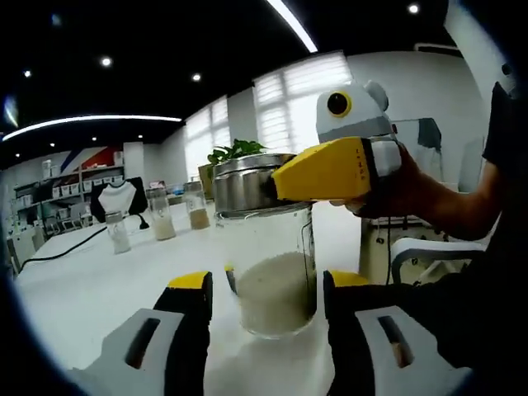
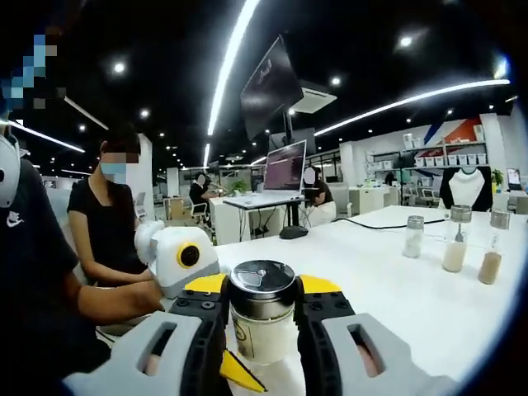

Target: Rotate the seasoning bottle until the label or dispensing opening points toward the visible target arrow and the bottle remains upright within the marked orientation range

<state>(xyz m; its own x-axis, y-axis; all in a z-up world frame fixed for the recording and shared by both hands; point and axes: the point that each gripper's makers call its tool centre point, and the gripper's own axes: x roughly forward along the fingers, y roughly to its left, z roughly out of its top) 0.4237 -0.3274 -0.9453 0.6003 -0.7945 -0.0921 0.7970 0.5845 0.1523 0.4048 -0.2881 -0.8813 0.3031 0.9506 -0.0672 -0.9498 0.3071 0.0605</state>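
The seasoning bottle (image 1: 276, 289) is clear glass with white grains in its lower half and a steel lid (image 1: 243, 183). It stands upright on the white table (image 1: 99, 297). My left gripper (image 1: 268, 285) flanks the glass body low down, with its jaws close against both sides. My right gripper (image 2: 262, 309) is shut on the lid (image 2: 262, 285), seen from above between its yellow-tipped jaws. It reaches into the left gripper view from the right as a yellow jaw (image 1: 330, 169) held by a hand. The left gripper's white body (image 2: 186, 256) sits at the bottle's left.
Three smaller bottles (image 1: 161, 216) (image 2: 456, 239) stand in a row farther along the table, with a black cable (image 2: 388, 223) beyond. A seated person in black (image 2: 107, 223) is at the table's side. A plant (image 1: 239, 151) and a chair (image 1: 429, 247) lie behind.
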